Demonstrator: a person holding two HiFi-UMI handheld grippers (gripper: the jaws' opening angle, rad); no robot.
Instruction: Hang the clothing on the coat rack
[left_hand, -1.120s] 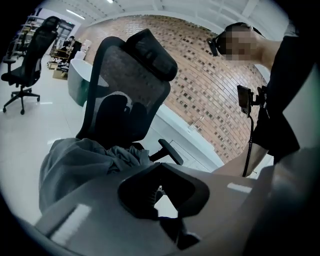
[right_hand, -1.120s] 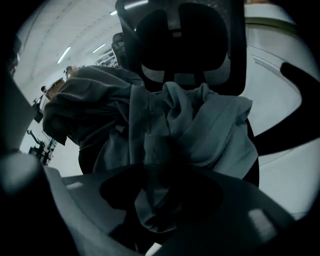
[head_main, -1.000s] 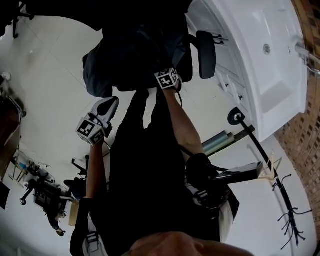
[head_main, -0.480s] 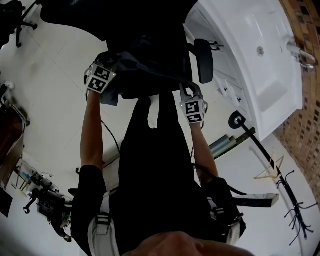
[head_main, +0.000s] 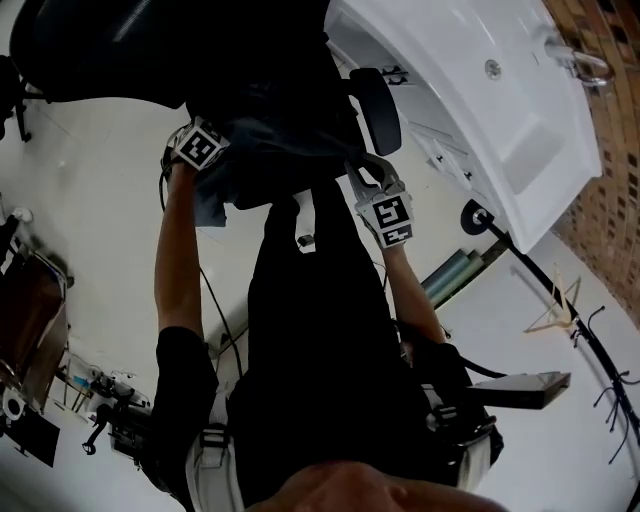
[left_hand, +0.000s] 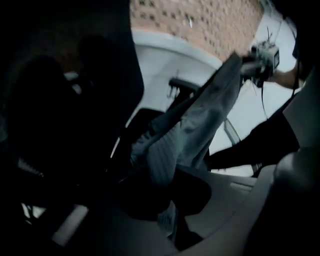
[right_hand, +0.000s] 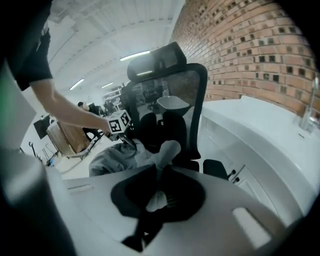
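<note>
A grey-blue garment lies bunched on the seat of a black office chair. My left gripper is at the garment's left edge. In the left gripper view a ribbed fold of the garment runs down into the left gripper; its jaws have just been opening slightly and now pinch the cloth. My right gripper is shut on a pale cuff and holds it raised. The garment stretches between both grippers. The black coat rack stands at the right, apart from both grippers.
The chair's armrest juts out beside the right gripper. A white counter runs along a brick wall at the right. A grey tube lies on the floor. Equipment and a stand crowd the lower left.
My left gripper has swung from low at the left to the garment on the seat. My right gripper has pulled back from the seat, drawing the garment's edge with it.
</note>
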